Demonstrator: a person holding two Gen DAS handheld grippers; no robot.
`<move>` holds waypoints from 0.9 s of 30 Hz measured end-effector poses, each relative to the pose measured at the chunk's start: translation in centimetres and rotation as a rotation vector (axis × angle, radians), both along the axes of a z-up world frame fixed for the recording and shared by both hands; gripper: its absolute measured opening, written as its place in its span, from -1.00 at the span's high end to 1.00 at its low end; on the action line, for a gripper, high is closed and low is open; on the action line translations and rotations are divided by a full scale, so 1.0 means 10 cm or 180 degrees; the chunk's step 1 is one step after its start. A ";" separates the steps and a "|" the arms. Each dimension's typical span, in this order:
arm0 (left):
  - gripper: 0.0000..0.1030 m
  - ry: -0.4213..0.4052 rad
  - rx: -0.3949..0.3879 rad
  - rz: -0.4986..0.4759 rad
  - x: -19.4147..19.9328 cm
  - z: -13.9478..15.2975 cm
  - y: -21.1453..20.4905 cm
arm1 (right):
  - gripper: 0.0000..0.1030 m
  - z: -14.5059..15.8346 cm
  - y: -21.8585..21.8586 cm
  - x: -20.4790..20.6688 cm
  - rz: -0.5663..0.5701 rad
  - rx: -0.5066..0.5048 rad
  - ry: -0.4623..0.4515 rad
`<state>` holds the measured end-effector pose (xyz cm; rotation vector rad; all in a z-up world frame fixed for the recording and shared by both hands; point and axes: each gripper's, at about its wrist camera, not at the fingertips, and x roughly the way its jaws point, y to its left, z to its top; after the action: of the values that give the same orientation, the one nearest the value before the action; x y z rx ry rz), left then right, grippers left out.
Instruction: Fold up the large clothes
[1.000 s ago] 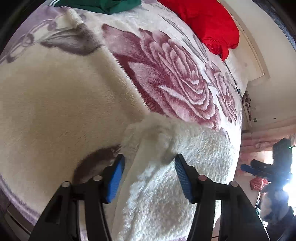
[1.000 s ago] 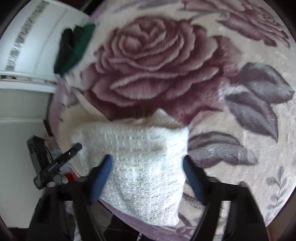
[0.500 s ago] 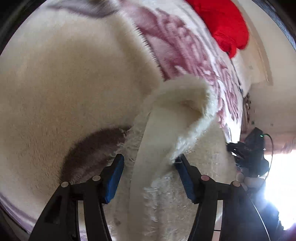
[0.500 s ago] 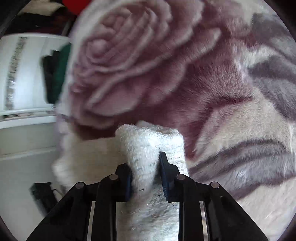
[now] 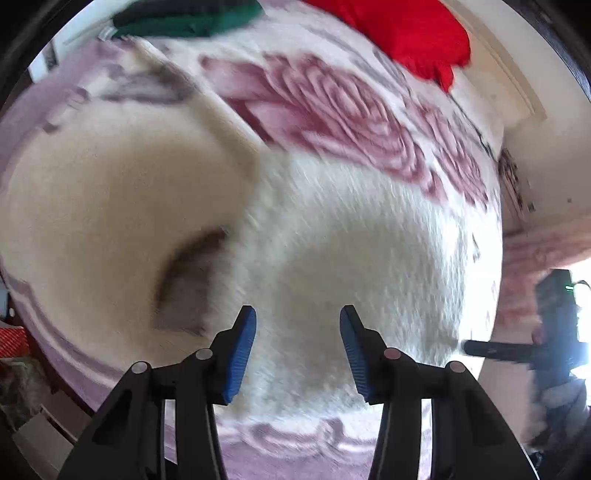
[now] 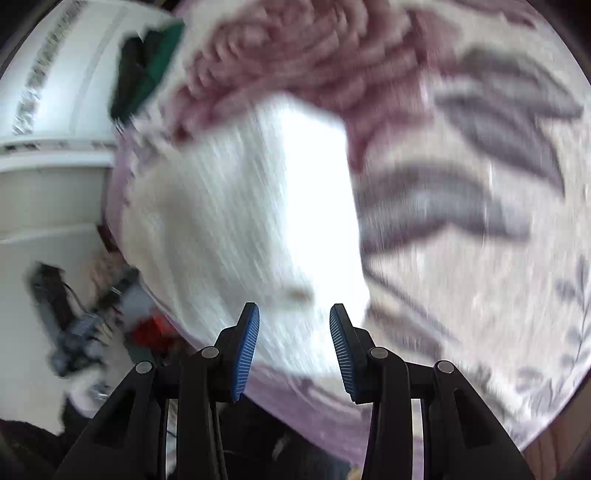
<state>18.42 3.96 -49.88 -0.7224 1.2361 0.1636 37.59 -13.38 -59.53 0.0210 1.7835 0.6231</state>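
A fluffy white garment (image 5: 351, 251) lies folded in a compact block on the rose-patterned blanket (image 5: 325, 107), near the bed's edge. It also shows in the right wrist view (image 6: 258, 206), bright and blurred. My left gripper (image 5: 297, 350) is open and empty, just above the garment's near edge. My right gripper (image 6: 294, 347) is open and empty, above the garment's near end. Both views are motion-blurred.
A red garment (image 5: 399, 33) and a green garment (image 5: 184, 18) lie at the far side of the bed. The green one shows in the right wrist view (image 6: 147, 62) by a white headboard (image 6: 59, 66). The bed's edge and floor clutter (image 6: 85, 325) lie close by.
The right gripper was shut on a fold of the white garment and has let go and opened. The left gripper has released the raised fold; the garment now lies flat. Both grippers pulled back.
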 end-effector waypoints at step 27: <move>-0.35 -0.0222 -0.1148 0.0190 -0.41 -1.15 0.47 | -1.00 -1.20 -0.39 0.64 -0.0181 0.1280 0.0817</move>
<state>14.34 8.61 -61.38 -1.0688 1.1907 -0.0379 44.02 -17.31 -71.56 0.4420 1.8659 0.9631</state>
